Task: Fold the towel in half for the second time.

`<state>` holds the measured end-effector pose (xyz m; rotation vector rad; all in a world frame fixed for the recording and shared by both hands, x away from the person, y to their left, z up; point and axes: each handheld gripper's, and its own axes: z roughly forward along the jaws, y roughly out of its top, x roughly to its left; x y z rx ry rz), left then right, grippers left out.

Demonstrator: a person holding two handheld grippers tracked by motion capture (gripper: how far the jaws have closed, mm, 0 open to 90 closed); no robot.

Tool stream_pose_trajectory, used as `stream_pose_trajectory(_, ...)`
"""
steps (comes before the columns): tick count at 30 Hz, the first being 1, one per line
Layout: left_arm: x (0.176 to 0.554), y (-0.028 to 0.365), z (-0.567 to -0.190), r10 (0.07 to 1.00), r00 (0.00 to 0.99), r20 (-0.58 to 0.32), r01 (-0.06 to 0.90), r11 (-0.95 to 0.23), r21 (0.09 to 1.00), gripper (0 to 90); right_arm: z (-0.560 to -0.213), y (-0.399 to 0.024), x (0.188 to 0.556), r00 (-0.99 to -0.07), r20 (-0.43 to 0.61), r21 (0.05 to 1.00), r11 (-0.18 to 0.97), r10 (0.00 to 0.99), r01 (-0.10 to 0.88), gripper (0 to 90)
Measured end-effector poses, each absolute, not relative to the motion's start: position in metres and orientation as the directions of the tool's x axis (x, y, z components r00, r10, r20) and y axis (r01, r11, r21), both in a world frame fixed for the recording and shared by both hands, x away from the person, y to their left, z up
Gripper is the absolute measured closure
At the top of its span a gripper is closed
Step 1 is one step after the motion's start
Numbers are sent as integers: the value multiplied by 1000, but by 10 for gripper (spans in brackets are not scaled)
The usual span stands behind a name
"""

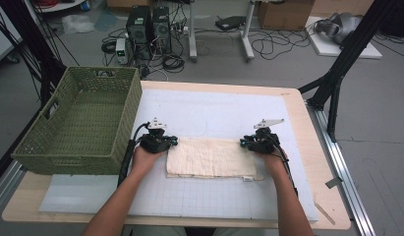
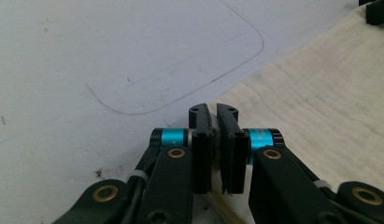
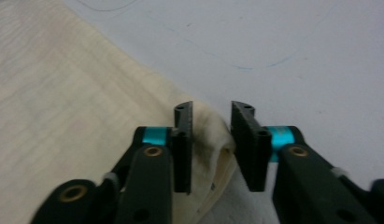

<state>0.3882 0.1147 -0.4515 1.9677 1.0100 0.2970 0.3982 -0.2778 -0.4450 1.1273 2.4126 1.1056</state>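
A cream folded cloth (image 1: 209,157) lies flat on the white mat (image 1: 214,105), in front of the person. My left gripper (image 1: 173,141) is at the cloth's far left corner. In the left gripper view its jaws (image 2: 214,112) stand almost together, with the edge of the cloth (image 2: 320,93) pinched between them. At the far right corner is my right gripper (image 1: 244,142). The right gripper view has its jaws (image 3: 212,109) a little apart, pressing a bunched-up fold of the cloth (image 3: 63,84) between the pads. Both grippers lie low on the mat, pointing inward at each other.
A green woven basket (image 1: 67,157) stands at the table's left, close beside my left hand. A small white label (image 1: 247,179) sticks out at the cloth's near right corner. The wooden tabletop (image 1: 310,147) borders the mat; cables and computer cases sit on the floor beyond.
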Motion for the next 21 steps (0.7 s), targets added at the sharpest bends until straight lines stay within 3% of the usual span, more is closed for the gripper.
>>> stream_pose_trajectory(3,388,115,-451,750,638,-174,539,-274,796,847,-444,-276,397,-684,76,727,429,726,536,823)
stream_pose_trajectory(10,387,121,-442,770,608,-192,496,-180,849,855,-436,-273,393,-657,-18,758,439,754,483,836)
stream_pose_trajectory(21,366,124,-434,739,658,-145,436,-217,873,848,-431,-276,371,-672,-40,812,416,739,410,835)
